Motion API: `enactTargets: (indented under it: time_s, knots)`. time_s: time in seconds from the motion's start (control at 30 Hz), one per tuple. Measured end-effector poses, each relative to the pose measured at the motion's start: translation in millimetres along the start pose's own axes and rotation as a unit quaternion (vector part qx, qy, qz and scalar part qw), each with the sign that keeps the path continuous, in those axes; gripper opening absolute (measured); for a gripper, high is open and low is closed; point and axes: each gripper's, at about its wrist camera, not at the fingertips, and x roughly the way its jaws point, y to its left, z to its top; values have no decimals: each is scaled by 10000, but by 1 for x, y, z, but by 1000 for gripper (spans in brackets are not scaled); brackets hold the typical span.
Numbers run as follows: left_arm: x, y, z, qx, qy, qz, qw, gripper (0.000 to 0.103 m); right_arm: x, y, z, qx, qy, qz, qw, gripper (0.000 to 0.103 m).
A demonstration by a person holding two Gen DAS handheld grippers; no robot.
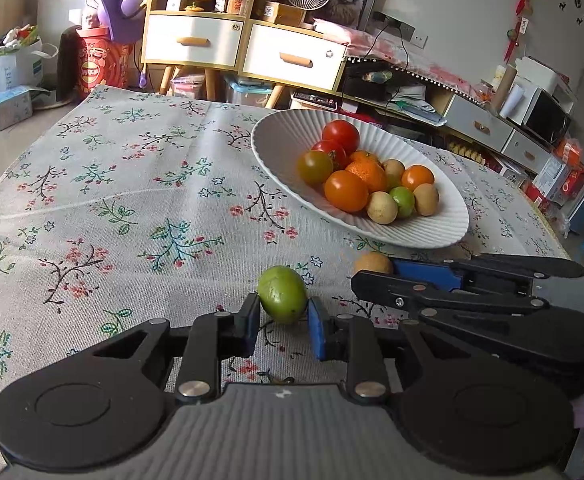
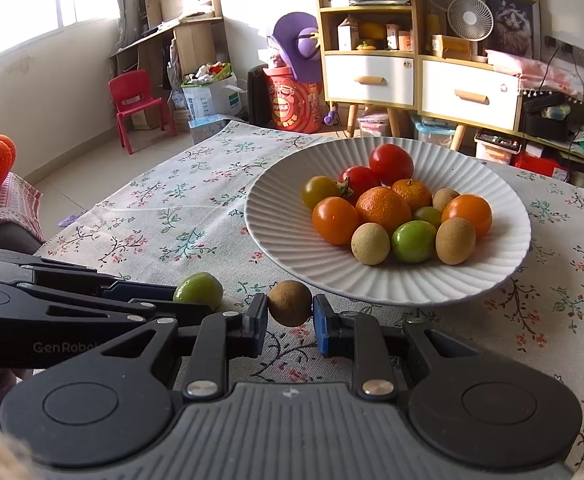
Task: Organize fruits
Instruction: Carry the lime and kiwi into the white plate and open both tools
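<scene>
A white ribbed plate (image 1: 420,232) (image 2: 287,248) holds several tomatoes, oranges, green and brown fruits. A green fruit (image 1: 282,294) (image 2: 198,288) lies on the floral tablecloth between the pads of my left gripper (image 1: 283,320), which touch or nearly touch it on both sides. A brown round fruit (image 2: 289,303) (image 1: 373,264) sits between the pads of my right gripper (image 2: 290,320), which close on it just in front of the plate's near rim. The two grippers are side by side.
The floral tablecloth (image 1: 131,208) covers the table. Behind the table stand a yellow-and-white cabinet (image 2: 412,76), a fan (image 2: 470,18), a red child's chair (image 2: 135,100) and boxes on the floor.
</scene>
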Motion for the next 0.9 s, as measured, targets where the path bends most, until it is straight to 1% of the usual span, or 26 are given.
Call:
enactTargets:
  time_s: [0.27, 0.5, 0.67, 0.9]
  knots:
    - [-11, -3, 8, -45, -110, -111, 9999, 17, -19, 0, 1, -33, 7, 44, 10000, 22]
    - [-21, -12, 21, -74, -283, -262, 9992, 17, -36, -7, 11, 84, -236, -10, 9997, 22]
    - [-23, -25, 31, 18, -330, -373, 9988, 17, -39, -21, 18, 228, -403, -188, 9988, 22]
    - [-11, -46, 43, 64, -257, -573, 9980, 17, -39, -51, 27, 525, -527, -522, 9959, 22]
